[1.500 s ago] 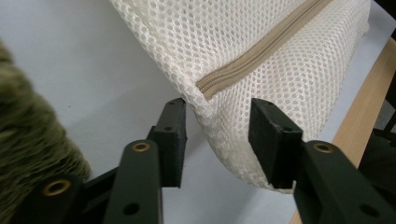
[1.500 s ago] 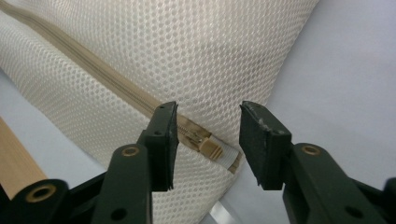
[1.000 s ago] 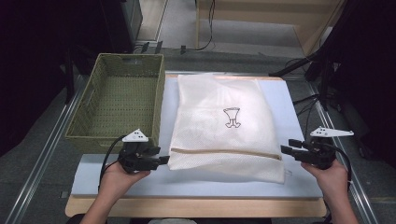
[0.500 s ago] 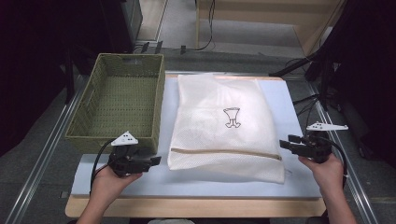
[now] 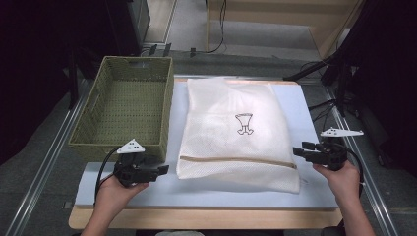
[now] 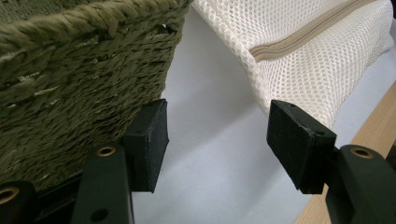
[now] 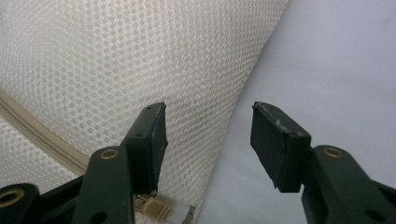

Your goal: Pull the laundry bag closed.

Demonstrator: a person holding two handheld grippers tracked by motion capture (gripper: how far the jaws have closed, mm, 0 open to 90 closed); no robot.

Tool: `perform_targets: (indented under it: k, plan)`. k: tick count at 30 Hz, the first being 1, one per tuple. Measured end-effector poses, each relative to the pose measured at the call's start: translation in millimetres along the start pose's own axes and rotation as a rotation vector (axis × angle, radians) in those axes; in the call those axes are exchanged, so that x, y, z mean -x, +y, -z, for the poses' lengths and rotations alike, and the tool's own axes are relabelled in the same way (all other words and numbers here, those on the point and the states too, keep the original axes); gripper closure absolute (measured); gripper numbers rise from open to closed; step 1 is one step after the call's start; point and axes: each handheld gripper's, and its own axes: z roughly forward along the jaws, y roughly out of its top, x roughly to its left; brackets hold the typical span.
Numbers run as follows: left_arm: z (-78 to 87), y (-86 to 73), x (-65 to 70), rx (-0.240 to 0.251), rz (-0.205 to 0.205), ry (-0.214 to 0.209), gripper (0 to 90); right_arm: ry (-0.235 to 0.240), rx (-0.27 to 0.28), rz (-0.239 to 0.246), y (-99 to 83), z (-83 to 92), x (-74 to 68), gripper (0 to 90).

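I am holding my left tongs (image 5: 160,170) and right tongs (image 5: 301,149) released, nothing gripped, flanking the mesh bag (image 5: 235,130), whose long axis runs away from me, the right pair nearer.

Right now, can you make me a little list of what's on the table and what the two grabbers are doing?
bag: white mesh laundry bag, lying flat, beige zipper near the front
basket: green woven basket, empty, left of the bag
left gripper: open, holding nothing, beside the bag
right gripper: open, holding nothing, at the bag's right edge
surface: pale mat
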Motion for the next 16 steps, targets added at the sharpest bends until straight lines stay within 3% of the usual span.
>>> perform_targets:
  k: [16]
  plan:
    - [-3.7,-0.6,-0.8,-0.028,0.001,0.004,38.1,0.001,-0.008,-0.008,0.1,-1.9,0.7,44.0]
